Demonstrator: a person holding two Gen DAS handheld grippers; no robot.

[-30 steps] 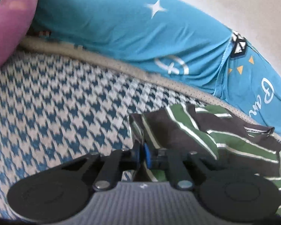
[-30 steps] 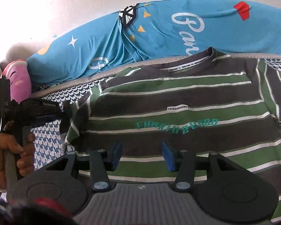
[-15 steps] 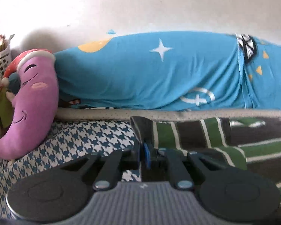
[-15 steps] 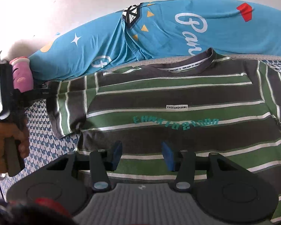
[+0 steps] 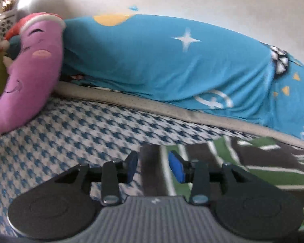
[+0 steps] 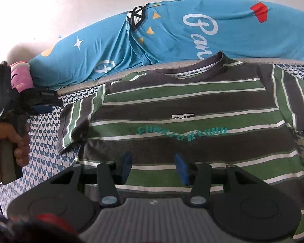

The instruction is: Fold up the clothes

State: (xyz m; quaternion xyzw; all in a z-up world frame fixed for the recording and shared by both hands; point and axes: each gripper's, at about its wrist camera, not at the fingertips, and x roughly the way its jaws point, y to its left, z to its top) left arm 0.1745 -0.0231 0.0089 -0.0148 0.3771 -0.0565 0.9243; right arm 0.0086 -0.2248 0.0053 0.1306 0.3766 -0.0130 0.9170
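Left hand-held gripper released sleeve, jaws apart | right hand-held gripper wide | collar right-view only

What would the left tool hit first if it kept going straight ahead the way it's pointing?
Probably the striped shirt's sleeve, which lies between the open fingers of the left tool. Beyond it come the houndstooth sheet and the blue bolster; depth is unclear.

Left gripper jaws parted, right gripper jaws parted
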